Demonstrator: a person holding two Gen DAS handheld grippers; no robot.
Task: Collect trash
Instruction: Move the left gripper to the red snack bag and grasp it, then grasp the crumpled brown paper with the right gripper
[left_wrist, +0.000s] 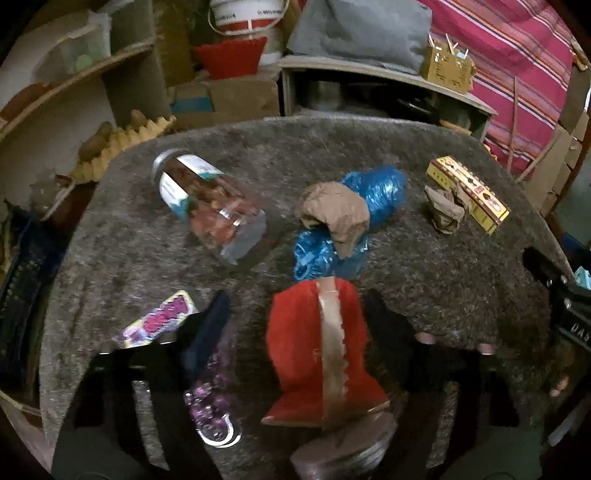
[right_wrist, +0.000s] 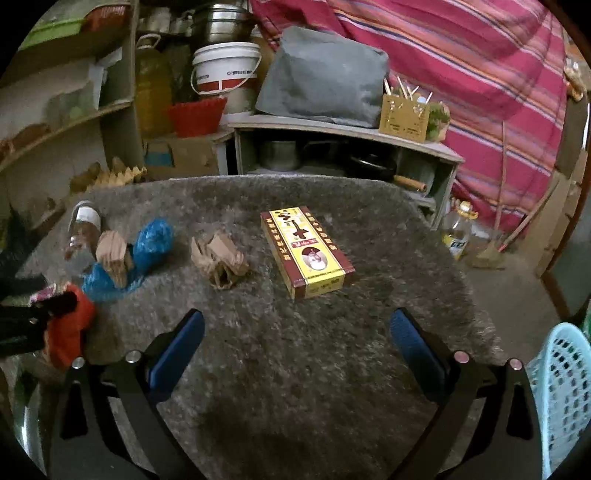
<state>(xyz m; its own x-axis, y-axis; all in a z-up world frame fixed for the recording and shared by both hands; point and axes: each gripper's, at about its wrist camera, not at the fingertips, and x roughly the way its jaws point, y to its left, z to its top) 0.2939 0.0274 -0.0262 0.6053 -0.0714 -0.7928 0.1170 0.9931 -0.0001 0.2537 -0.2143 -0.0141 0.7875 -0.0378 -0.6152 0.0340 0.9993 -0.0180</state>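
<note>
L gripper (left_wrist: 295, 339) is clamped on a red wrapper (left_wrist: 317, 354), long axis running straight out along the fingers, held above the grey felt counter (left_wrist: 443, 280). R gripper (right_wrist: 295, 350) stands wide, nothing btwn its blue pads.

Landmark: yellow box (right_wrist: 306, 254). It lies dead ahead of the R gripper, long axis roughly fore-aft w/ a slight slant, so the jaws would straddle its narrow width. R is clearly the nearer arm for it. Crumpled brown paper (right_wrist: 218, 260) sits just L of the box, not touching in the R view. Further L: blue plastic bag (right_wrist: 129, 254) w/ another paper wad (right_wrist: 114, 256) on it, then a jar (right_wrist: 83, 229) on its side.

Room: bare felt btwn R gripper and box, open approach. Counter edge drops off R of the box; a light-blue basket (right_wrist: 561, 387) sits low on that side, prob the bin.
</note>
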